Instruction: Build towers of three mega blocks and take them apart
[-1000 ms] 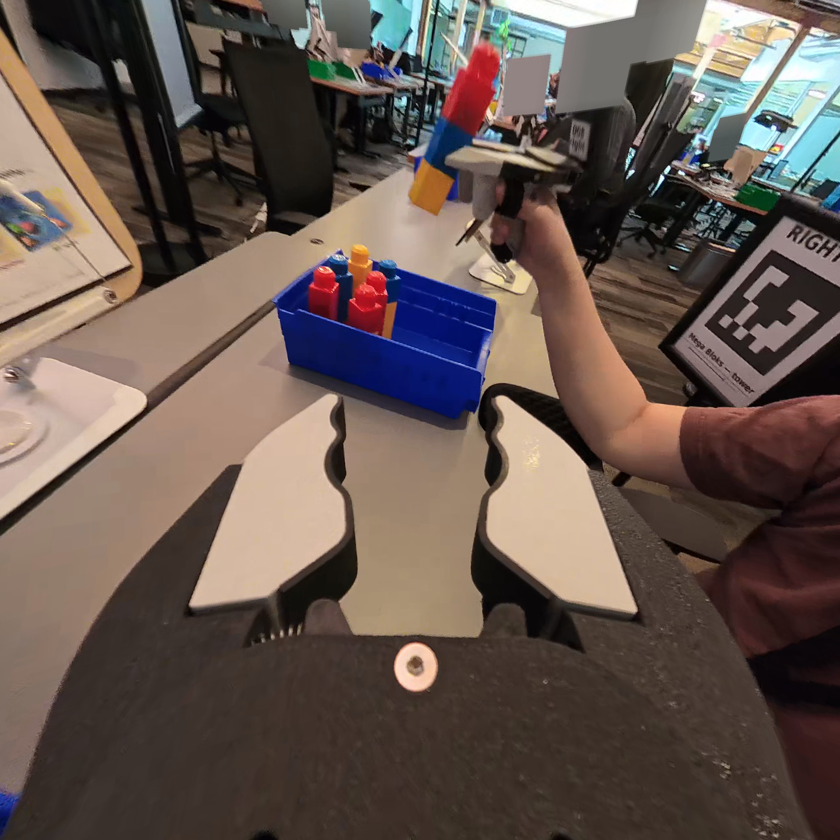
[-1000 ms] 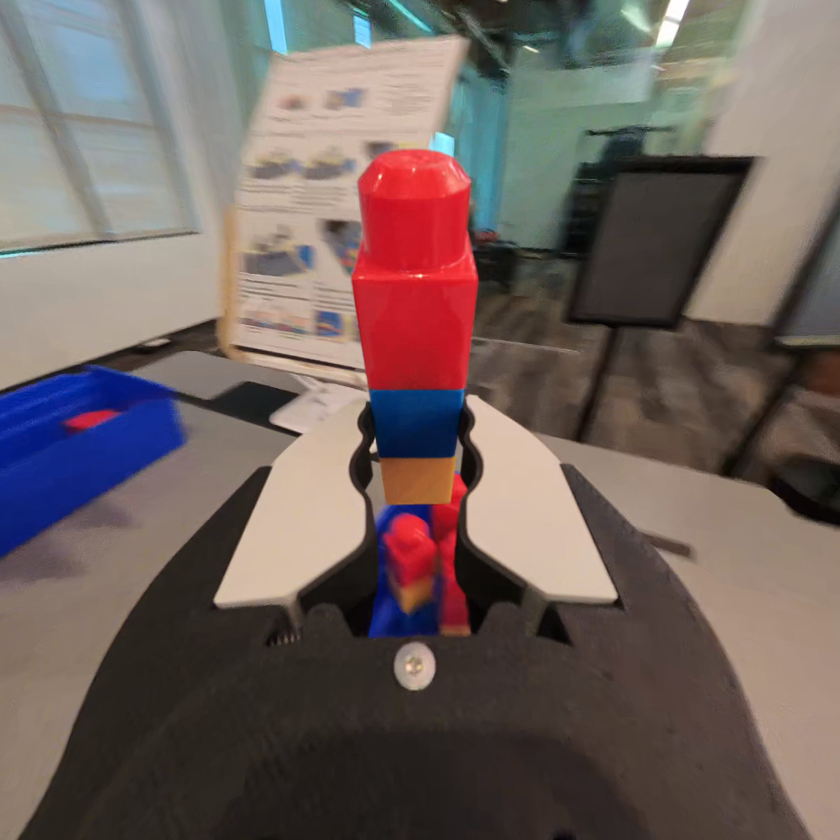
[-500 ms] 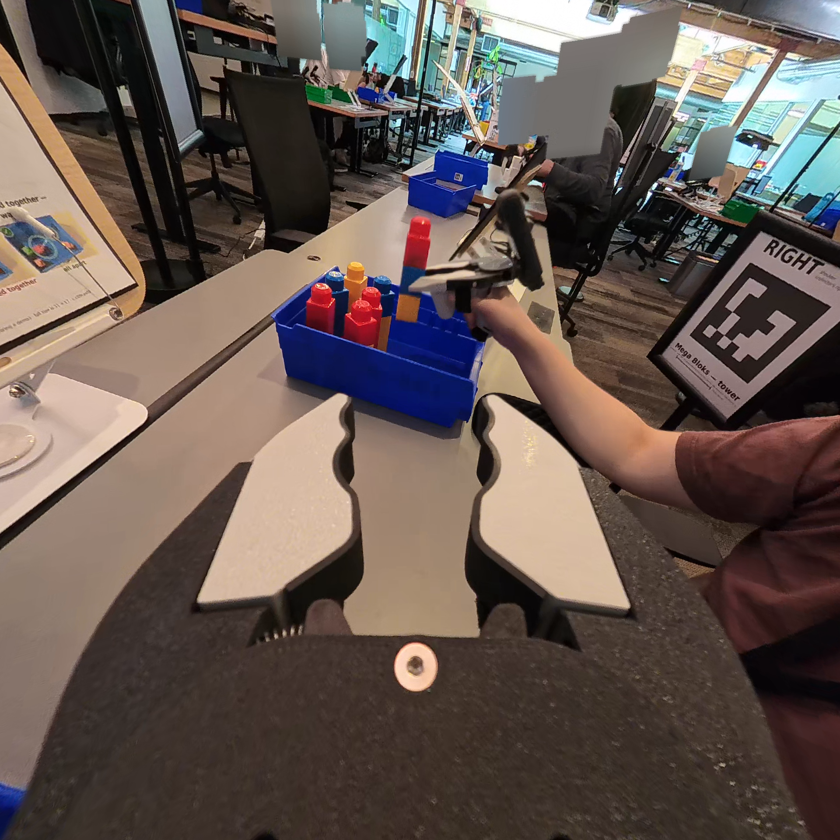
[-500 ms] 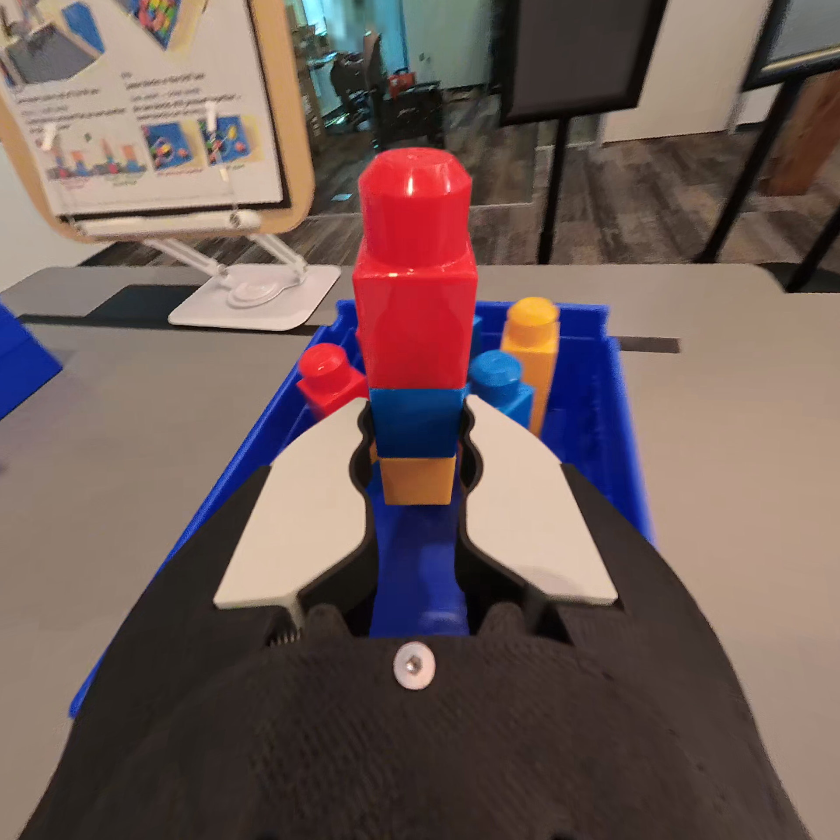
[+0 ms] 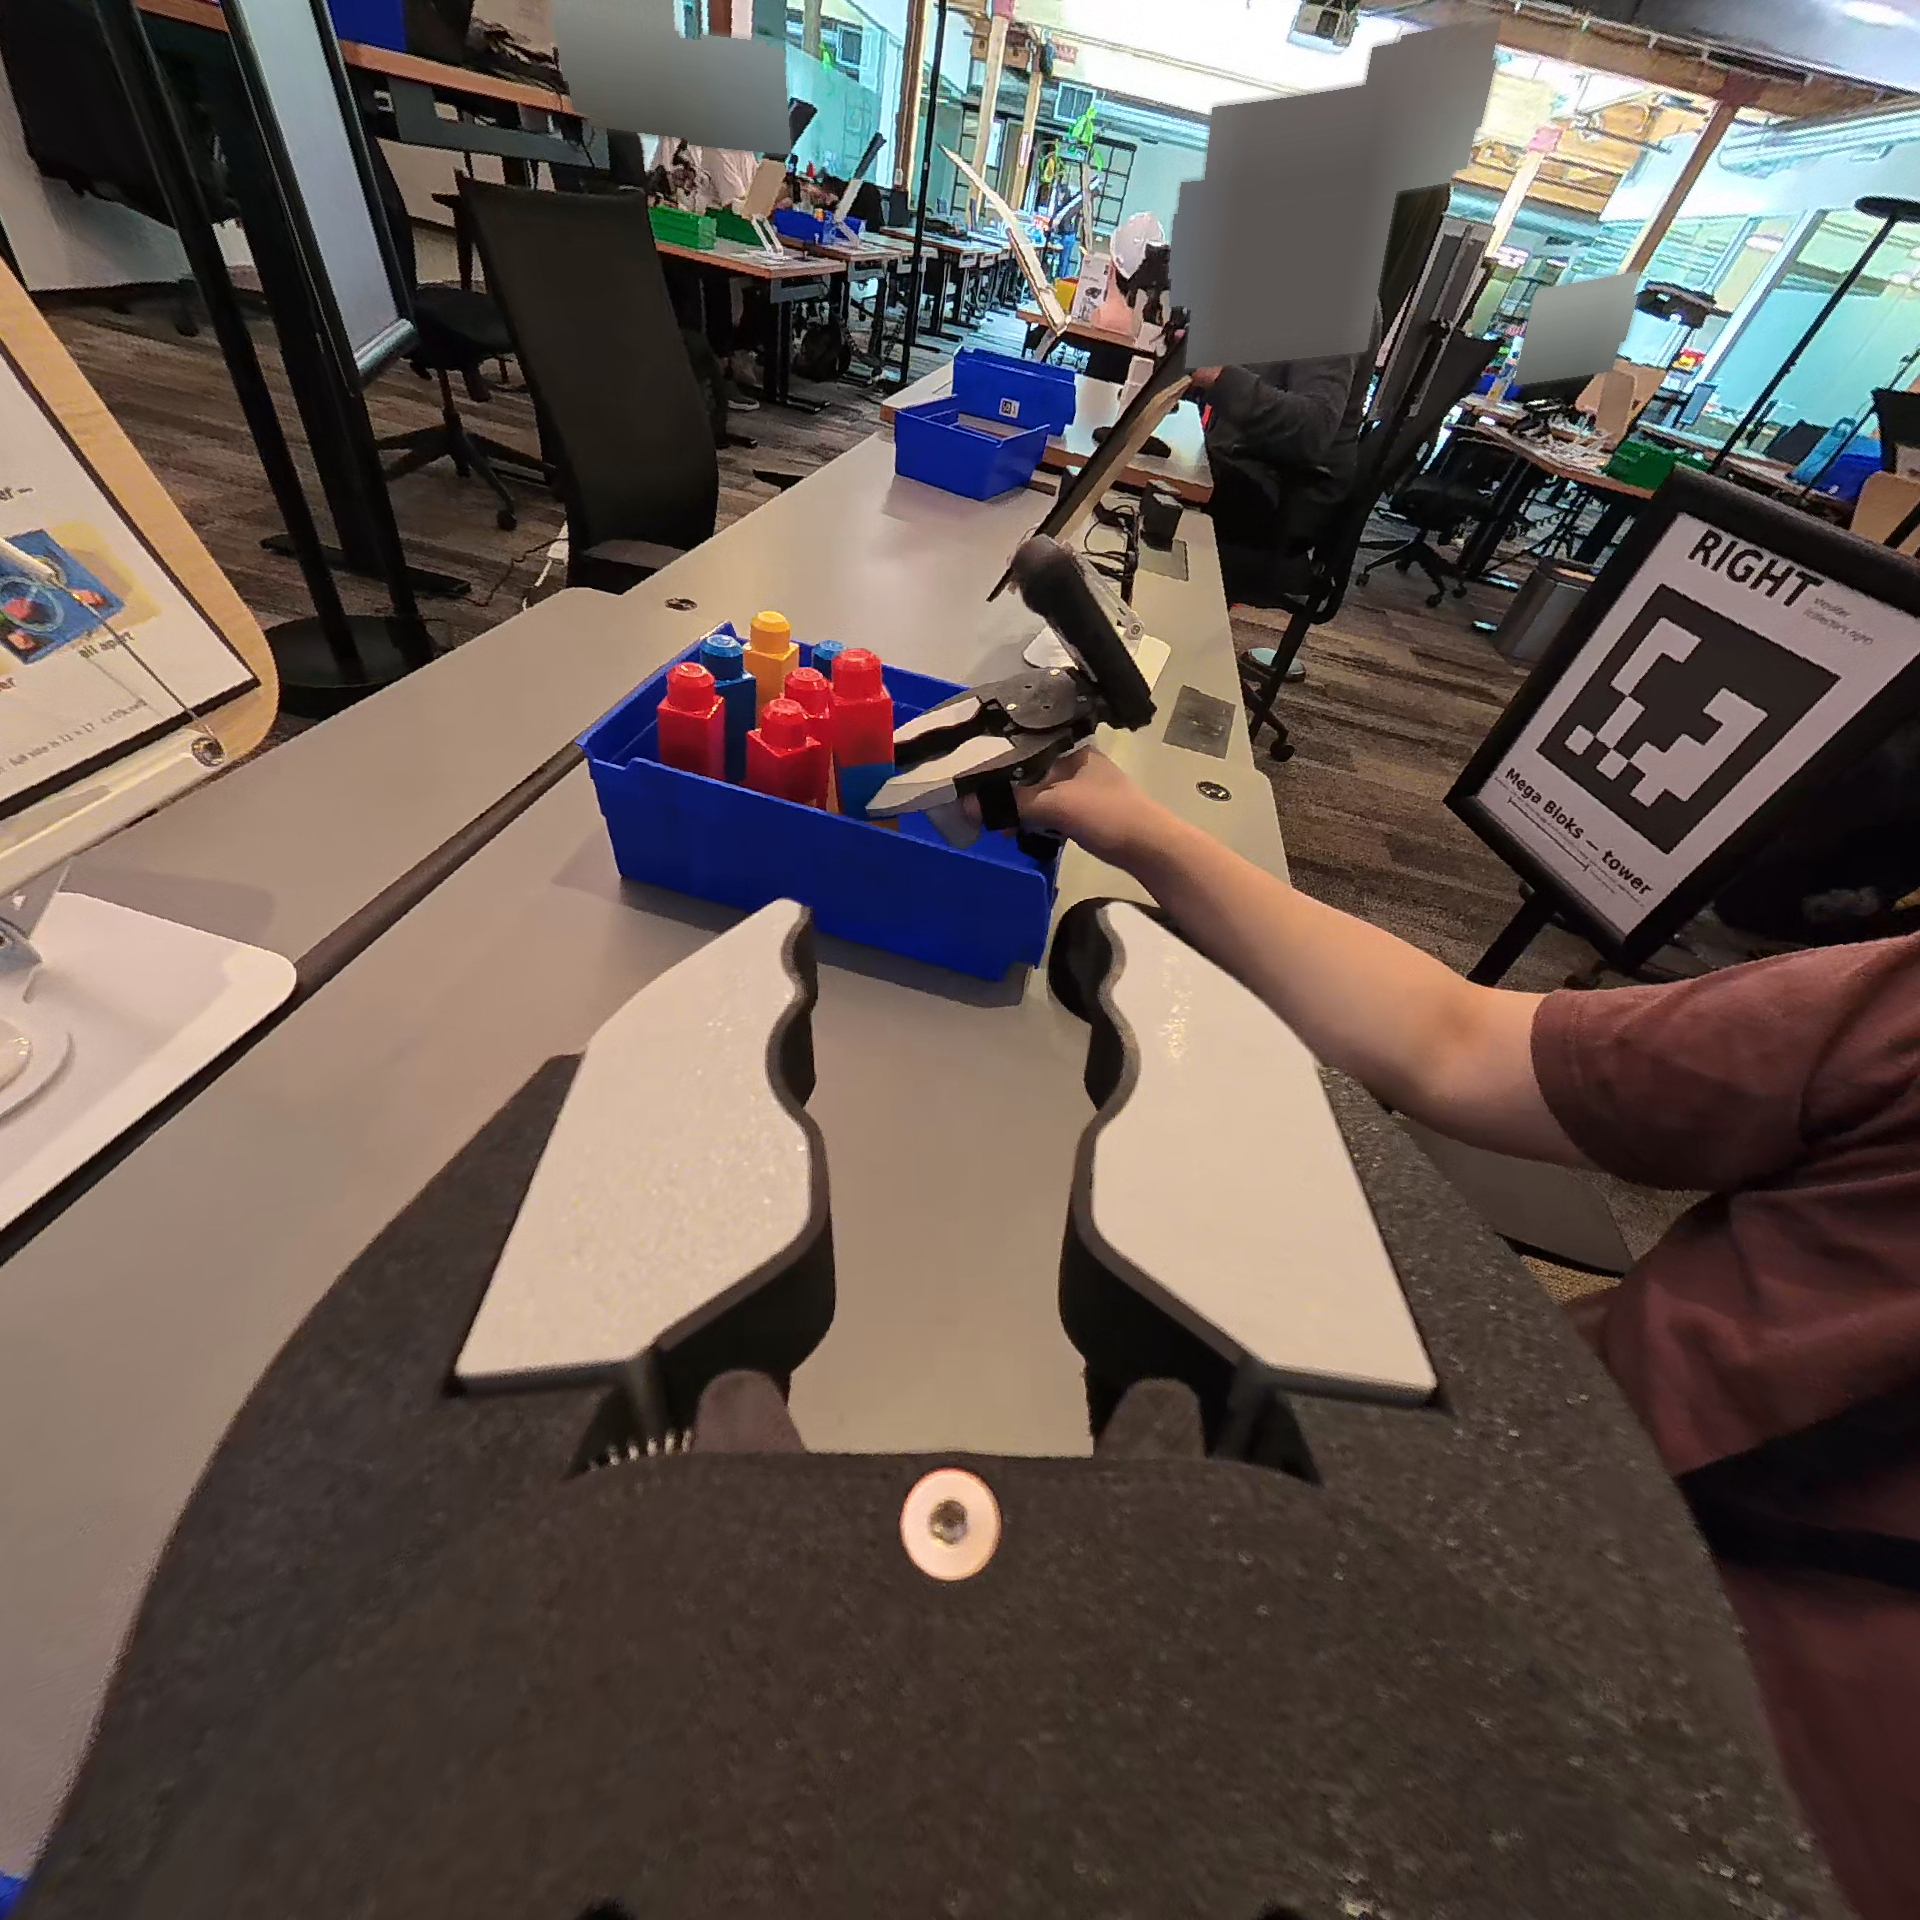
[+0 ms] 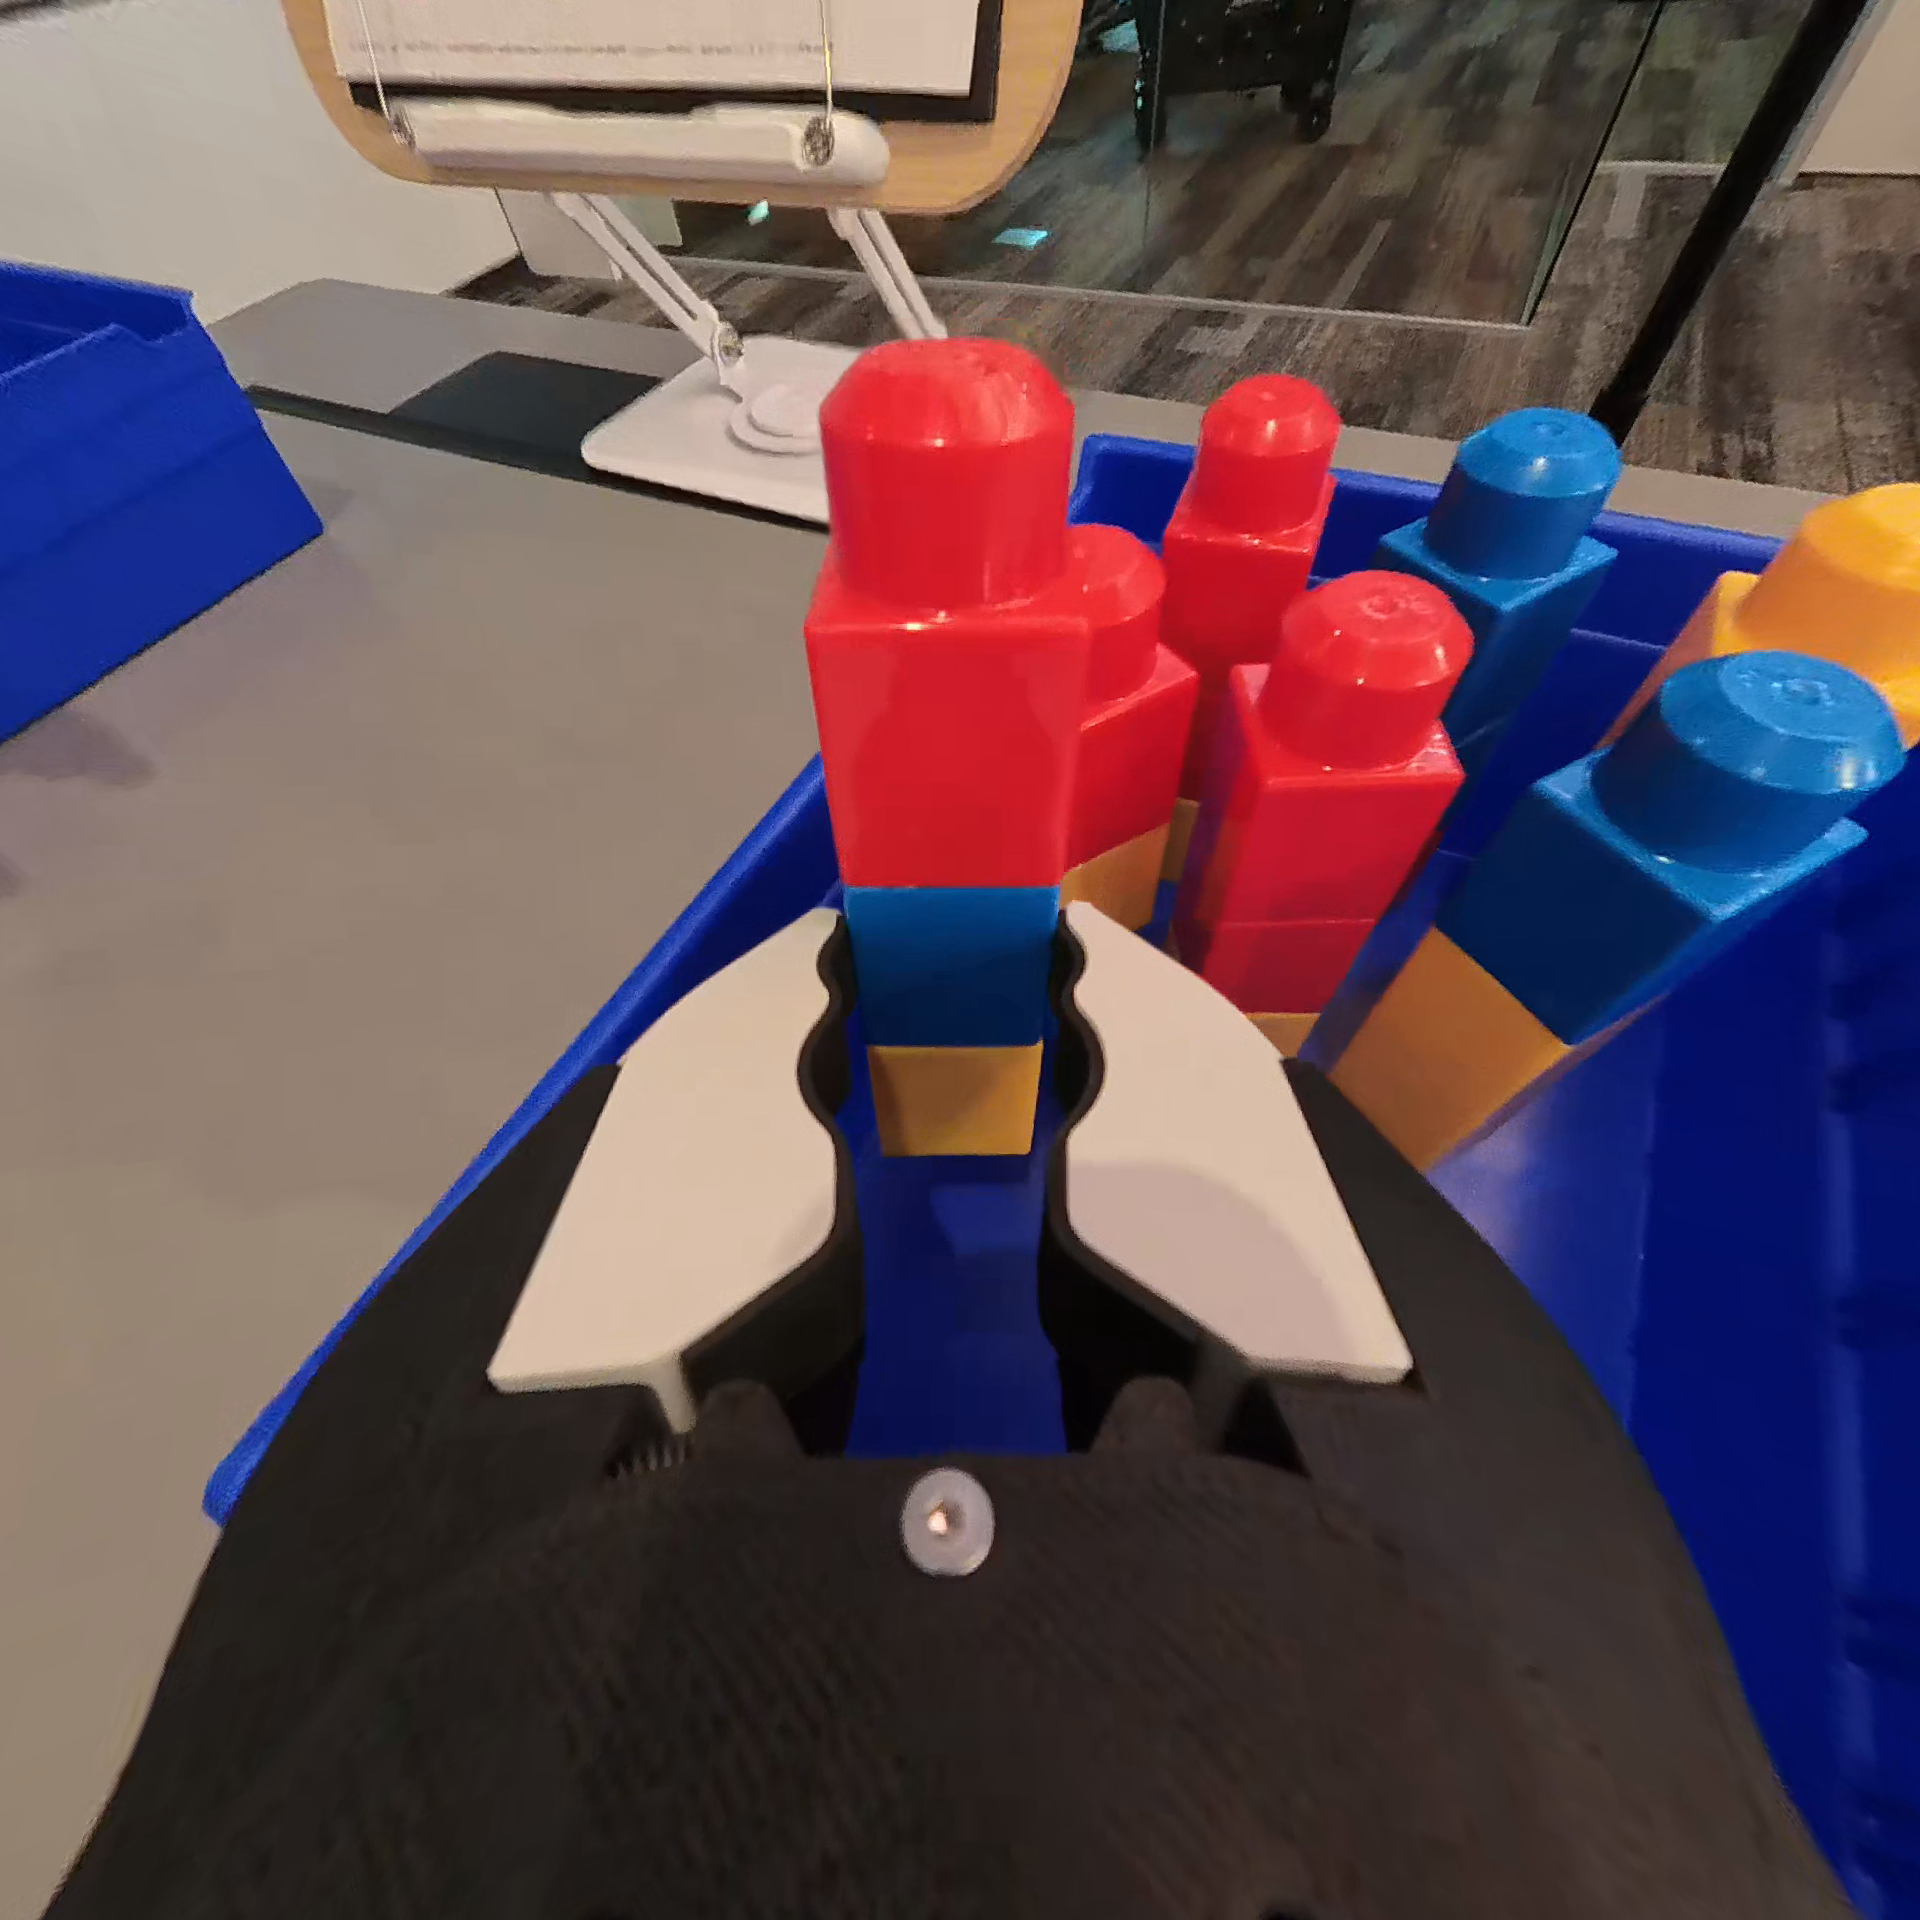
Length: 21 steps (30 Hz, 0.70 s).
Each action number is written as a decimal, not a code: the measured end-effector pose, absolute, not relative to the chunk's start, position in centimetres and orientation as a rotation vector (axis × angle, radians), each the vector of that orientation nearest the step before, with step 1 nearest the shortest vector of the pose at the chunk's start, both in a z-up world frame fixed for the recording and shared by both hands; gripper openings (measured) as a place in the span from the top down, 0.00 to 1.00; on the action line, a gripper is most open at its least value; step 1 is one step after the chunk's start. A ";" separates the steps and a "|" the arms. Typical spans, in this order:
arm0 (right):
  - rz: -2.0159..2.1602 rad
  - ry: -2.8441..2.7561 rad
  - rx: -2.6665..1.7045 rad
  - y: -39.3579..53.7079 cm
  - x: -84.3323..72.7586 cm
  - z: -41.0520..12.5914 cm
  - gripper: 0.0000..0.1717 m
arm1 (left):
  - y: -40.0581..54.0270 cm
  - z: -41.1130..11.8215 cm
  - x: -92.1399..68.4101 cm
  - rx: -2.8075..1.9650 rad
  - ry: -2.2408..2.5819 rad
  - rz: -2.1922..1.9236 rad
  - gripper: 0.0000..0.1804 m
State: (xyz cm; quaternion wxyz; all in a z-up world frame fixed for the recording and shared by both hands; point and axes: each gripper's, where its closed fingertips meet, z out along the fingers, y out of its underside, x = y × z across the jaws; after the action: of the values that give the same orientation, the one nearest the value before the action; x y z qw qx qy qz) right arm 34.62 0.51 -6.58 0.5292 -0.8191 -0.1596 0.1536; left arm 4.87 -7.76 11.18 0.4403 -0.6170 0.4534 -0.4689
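- The tower [image 6: 945,790], a red block on a blue block on an orange one, stands upright between the right gripper's [image 6: 951,1023] fingers, with the red block rising clear above the fingertips.
- The fingers [image 6: 1153,1049] clench the blue middle block, one pad pressed to each side; gripping there likely keeps all three blocks together while the tower is carried.
- Directly below the fingers lies the floor of a blue bin [image 6: 717,935], so the tower hangs inside the bin's near end, apparently about to be set down.
- Just beyond and to the right of the fingertips stand other finished towers [image 6: 1340,779], red, blue and orange on top, packed close together; the held one is being placed beside them, seemingly to keep the built towers in one group.
- The left gripper [image 5: 940,1023] hovers over the grey table [image 5: 416,1039], its fingers released with nothing between them, the bin ahead of their tips; it appears to wait, clear of the other gripper.
- A white stand [image 6: 748,416] sits on the table well beyond the bin.
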 end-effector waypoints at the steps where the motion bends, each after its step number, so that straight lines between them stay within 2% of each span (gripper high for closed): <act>1: 0.349 -0.406 -1.990 0.5 34.7 -7.1 0.78 | -7.8 11.2 4.9 -1.531 1.131 -1.165 0.73; 10: 0.250 -0.748 -2.110 0.6 34.2 -10.8 0.78 | -7.8 11.4 4.8 -1.524 1.128 -1.173 0.74; 21: 0.152 -0.895 -2.141 -0.2 35.7 -11.9 0.78 | -6.0 12.3 0.6 -1.579 1.033 -1.006 0.72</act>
State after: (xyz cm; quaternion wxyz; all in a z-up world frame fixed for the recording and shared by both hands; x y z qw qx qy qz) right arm 35.70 -0.22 -11.90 0.3968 -0.8451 -0.3531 0.0600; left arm 0.62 -6.02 12.25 0.4807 -0.6474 0.4237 -0.4126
